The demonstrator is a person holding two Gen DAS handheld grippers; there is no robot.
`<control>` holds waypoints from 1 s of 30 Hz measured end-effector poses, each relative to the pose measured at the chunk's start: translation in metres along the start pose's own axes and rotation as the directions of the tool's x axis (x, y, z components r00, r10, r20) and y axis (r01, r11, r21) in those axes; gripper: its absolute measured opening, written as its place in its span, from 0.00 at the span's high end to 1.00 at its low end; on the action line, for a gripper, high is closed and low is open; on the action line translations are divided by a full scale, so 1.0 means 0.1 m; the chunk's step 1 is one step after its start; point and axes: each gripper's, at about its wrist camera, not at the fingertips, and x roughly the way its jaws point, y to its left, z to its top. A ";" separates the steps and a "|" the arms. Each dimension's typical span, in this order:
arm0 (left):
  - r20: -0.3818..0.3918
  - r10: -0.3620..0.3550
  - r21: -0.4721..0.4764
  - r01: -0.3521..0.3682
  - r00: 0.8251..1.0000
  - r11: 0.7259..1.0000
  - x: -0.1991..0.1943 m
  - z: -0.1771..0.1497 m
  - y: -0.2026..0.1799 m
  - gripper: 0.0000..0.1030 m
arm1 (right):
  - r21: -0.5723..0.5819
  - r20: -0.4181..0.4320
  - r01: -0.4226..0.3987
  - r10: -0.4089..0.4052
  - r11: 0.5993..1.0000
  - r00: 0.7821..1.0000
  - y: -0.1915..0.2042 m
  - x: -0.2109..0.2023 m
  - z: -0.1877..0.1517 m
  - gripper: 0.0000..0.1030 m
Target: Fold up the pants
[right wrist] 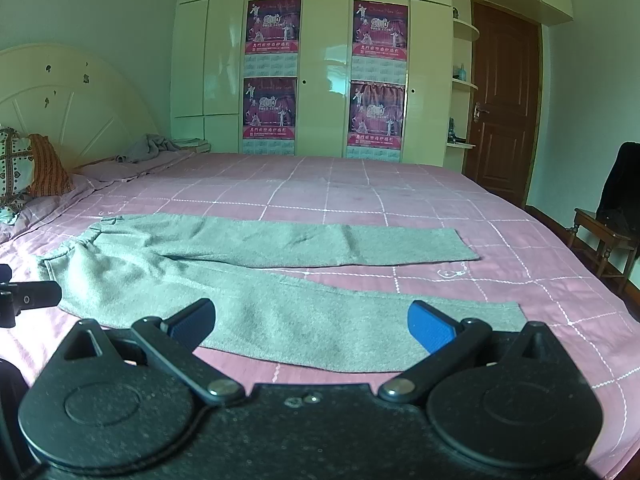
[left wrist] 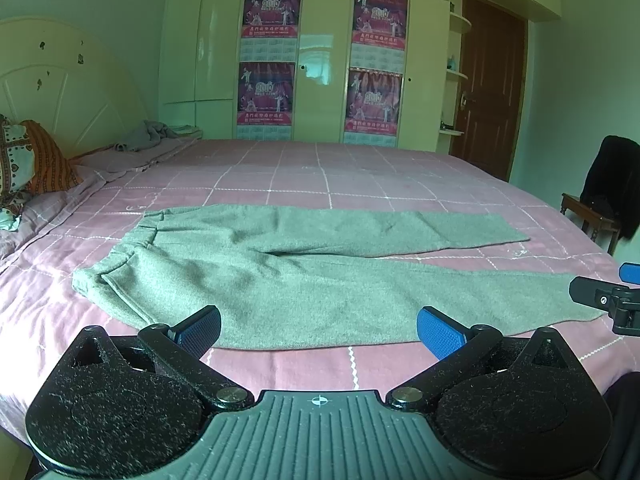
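Observation:
Grey-green pants [left wrist: 280, 276] lie flat on the pink bed [left wrist: 320, 364], waistband to the left, both legs spread to the right. My left gripper [left wrist: 318, 330] is open and empty, hovering at the near edge of the near leg, by the hip end. My right gripper [right wrist: 310, 326] is open and empty at the near edge of the same leg [right wrist: 320, 320], closer to its hem. The right gripper's tip shows at the right edge of the left wrist view [left wrist: 608, 300].
Pillows [left wrist: 28, 164] and a crumpled grey blanket [left wrist: 152, 136] lie at the headboard on the left. A white wardrobe [left wrist: 316, 52] with posters stands behind the bed. A wooden chair with dark clothing [left wrist: 604, 208] stands at the right, by a brown door [left wrist: 488, 88].

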 end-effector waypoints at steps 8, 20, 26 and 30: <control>-0.006 -0.001 0.001 0.001 1.000 1.000 0.01 0.00 0.00 0.00 | -0.002 -0.002 0.000 0.000 1.000 1.000 -0.01 -0.02 0.01 0.00; -0.005 -0.020 0.026 0.021 1.000 0.999 0.26 0.25 0.27 0.00 | -0.001 0.036 -0.052 0.052 0.999 0.998 -0.11 0.01 0.02 0.00; 0.003 0.018 -0.001 -0.018 1.000 1.000 0.84 0.76 1.03 0.00 | -0.002 0.080 -0.112 0.112 0.994 0.990 -0.33 0.28 0.37 0.01; -0.017 0.029 -0.005 -0.029 0.999 1.000 1.36 1.13 1.60 0.00 | -0.024 0.094 -0.175 0.177 0.984 0.980 -0.41 0.71 0.78 0.02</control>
